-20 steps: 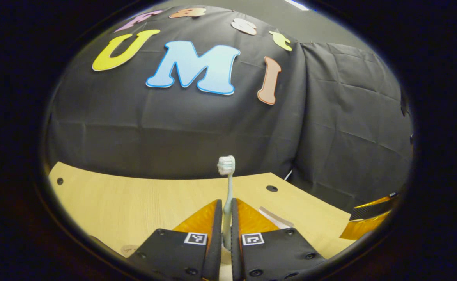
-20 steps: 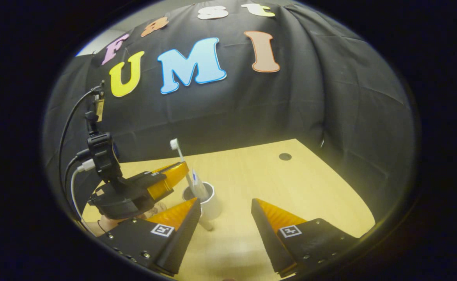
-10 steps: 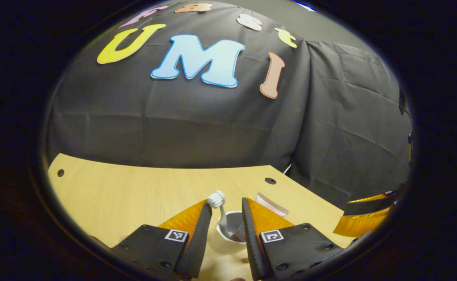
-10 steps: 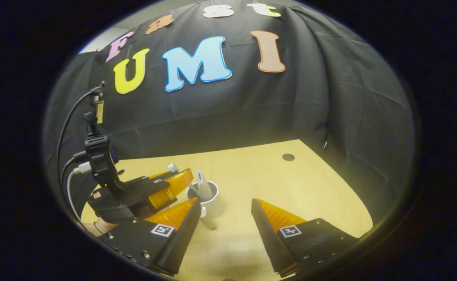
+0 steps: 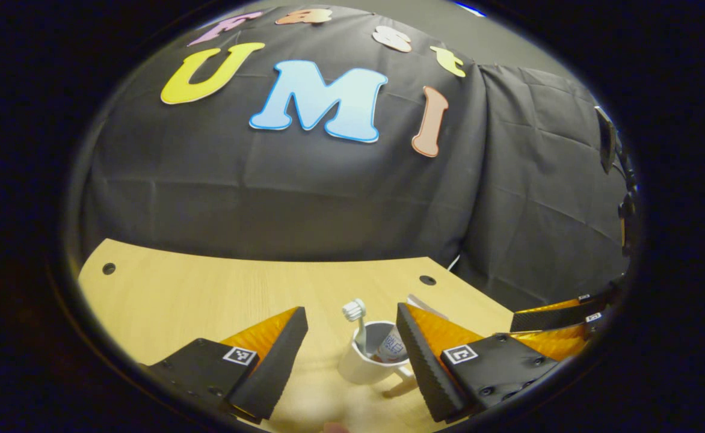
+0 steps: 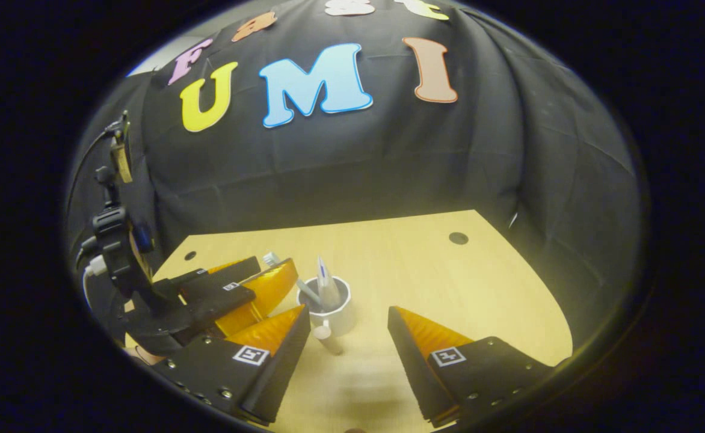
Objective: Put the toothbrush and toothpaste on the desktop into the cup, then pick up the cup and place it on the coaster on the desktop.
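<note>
Black cloth hangs behind a pale wooden worktop whose far edge meets it, with small dark holes near the far corners. A white cup stands upright on the worktop, toward its near side, with its handle pointing at the near edge in the left gripper view. The toothbrush stands in the cup with its long axis close to vertical, handle down inside and the bristled head up above the rim; in the right gripper view it leans toward the left gripper. The toothpaste also stands in the cup, tilted against the wall on the side away from the toothbrush, and in the right gripper view its flat crimped end points up over the rim. The left gripper has its fingers spread wide, one on each side of the cup, grasping nothing and clear of the toothbrush; whether the finger nearest the cup brushes its rim cannot be told. In the right gripper view this gripper sits just beside the cup. The right gripper is also released, its fingers wide apart and empty, with the cup just beyond the gap and its handle pointing at them. A flat pale piece lies just past the cup toward the far right corner; it is too hidden to identify.
</note>
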